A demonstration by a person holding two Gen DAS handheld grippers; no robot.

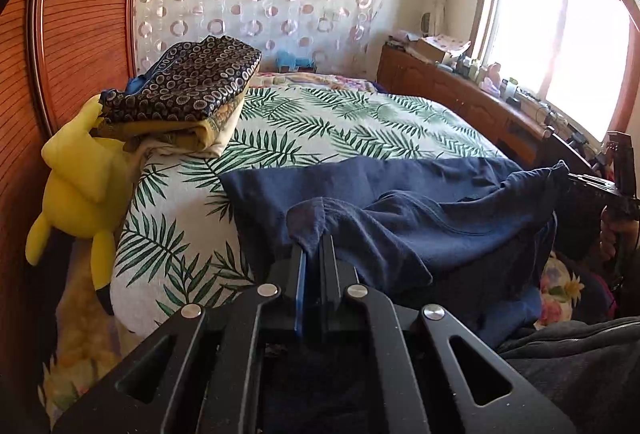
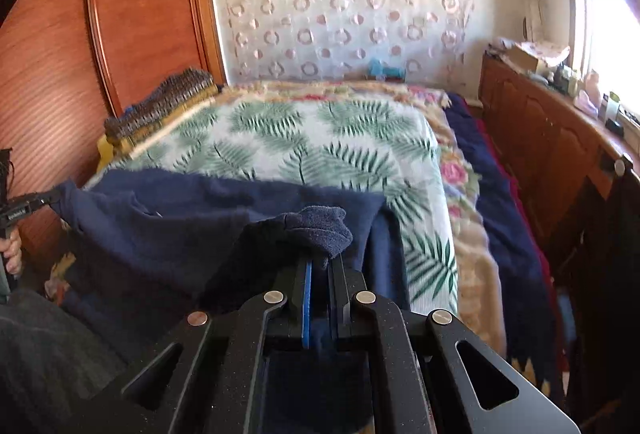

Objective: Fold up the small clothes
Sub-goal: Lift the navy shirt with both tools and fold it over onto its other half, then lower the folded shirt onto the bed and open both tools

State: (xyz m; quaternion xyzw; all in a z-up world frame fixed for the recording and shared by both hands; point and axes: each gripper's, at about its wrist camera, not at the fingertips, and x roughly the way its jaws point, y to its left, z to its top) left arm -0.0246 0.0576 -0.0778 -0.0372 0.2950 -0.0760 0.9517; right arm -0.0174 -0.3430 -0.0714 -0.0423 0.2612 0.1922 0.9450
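Observation:
A navy blue garment lies across the near edge of the bed, its near part lifted. My left gripper is shut on one corner of it. My right gripper is shut on the opposite corner, with cloth bunched over its fingertips. The garment hangs stretched between the two grippers. In the left wrist view the right gripper shows at the far right, holding the cloth. In the right wrist view the left gripper shows at the far left.
The bed has a palm-leaf cover. A stack of folded clothes sits at its far left corner by a yellow plush toy. A wooden wardrobe stands on the left. A cluttered wooden cabinet runs under the window on the right.

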